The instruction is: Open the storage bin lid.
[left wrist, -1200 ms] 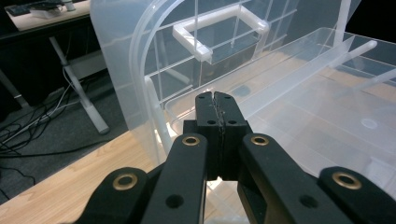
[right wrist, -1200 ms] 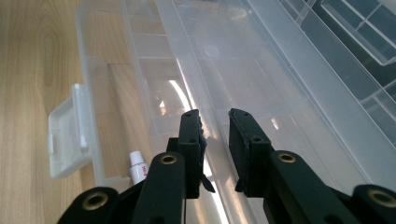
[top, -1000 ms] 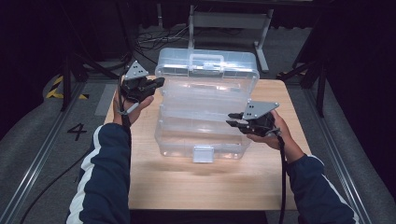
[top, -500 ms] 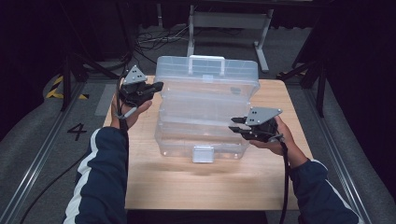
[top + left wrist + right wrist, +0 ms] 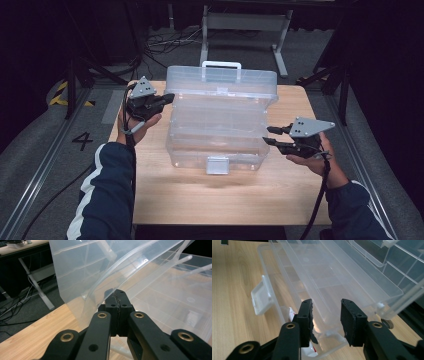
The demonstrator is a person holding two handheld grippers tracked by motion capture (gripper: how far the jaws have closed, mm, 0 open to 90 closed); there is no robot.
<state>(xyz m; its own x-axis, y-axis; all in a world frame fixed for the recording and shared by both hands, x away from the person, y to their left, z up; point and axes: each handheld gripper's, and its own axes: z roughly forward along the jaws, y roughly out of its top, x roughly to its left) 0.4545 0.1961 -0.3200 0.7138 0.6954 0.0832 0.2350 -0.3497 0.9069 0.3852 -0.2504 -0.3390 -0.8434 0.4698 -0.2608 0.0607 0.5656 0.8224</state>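
A clear plastic tiered toolbox stands open on the wooden table, its trays fanned out in steps, white handle at the back and white latch at the front. My left gripper is shut at the box's upper left corner; in the left gripper view its tips meet right against the clear wall. My right gripper is just off the box's right side. Its jaws have just been opening, with nothing pressed between them; a tray corner lies behind them.
A small red and white item lies in the bottom tray. Behind the table stand a metal frame and floor cables. Bare wood lies to the box's right. A "4" marks the floor at left.
My right gripper has drawn away to the right from the box's side and its jaws have spread. The left gripper has stayed shut at the upper left corner.
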